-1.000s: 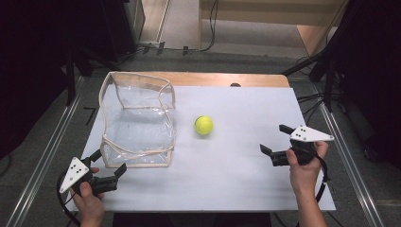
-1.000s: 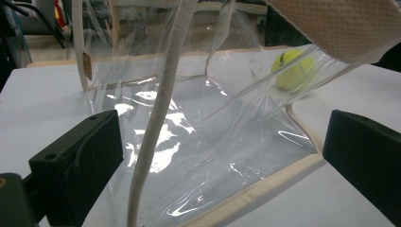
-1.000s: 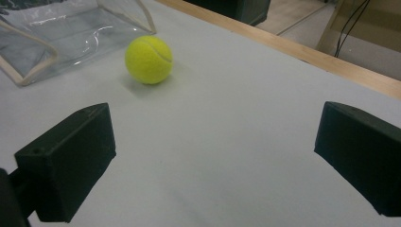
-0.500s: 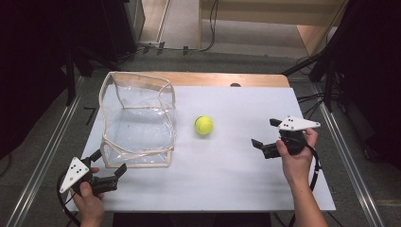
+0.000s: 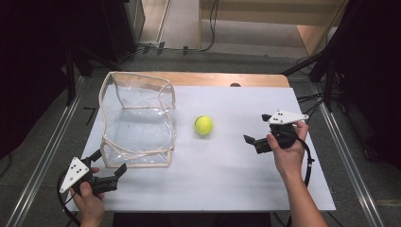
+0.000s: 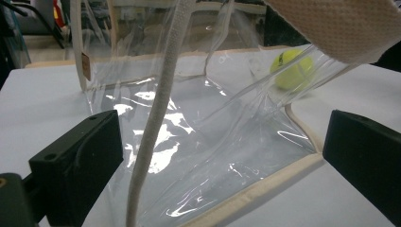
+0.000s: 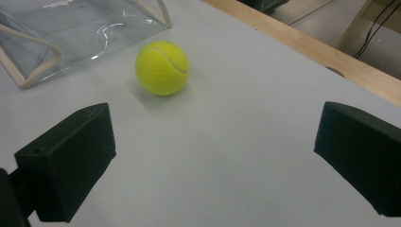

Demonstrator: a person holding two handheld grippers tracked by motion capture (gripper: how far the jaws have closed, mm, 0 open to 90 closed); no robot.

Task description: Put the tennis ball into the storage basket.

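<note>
White tabletop [image 5: 227,189]: our right gripper [image 5: 257,135], jaws wide, has advanced centre-frame toward the tennis ball [image 5: 204,125]; left gripper [image 5: 111,174] waits open beside the clear bag [image 5: 137,118].

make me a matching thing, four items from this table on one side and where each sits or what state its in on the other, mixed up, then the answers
Column one:
1. tennis ball
2. clear bag
3. left gripper
4. right gripper

Column two:
A. open, at the near left corner, by the bag's edge
B. open, right of the ball, pointed toward it
C. standing open-topped, left part of the table
D. lying free on the white tabletop, mid-table

Pairs: 1-D, 2-C, 3-A, 4-B
</note>
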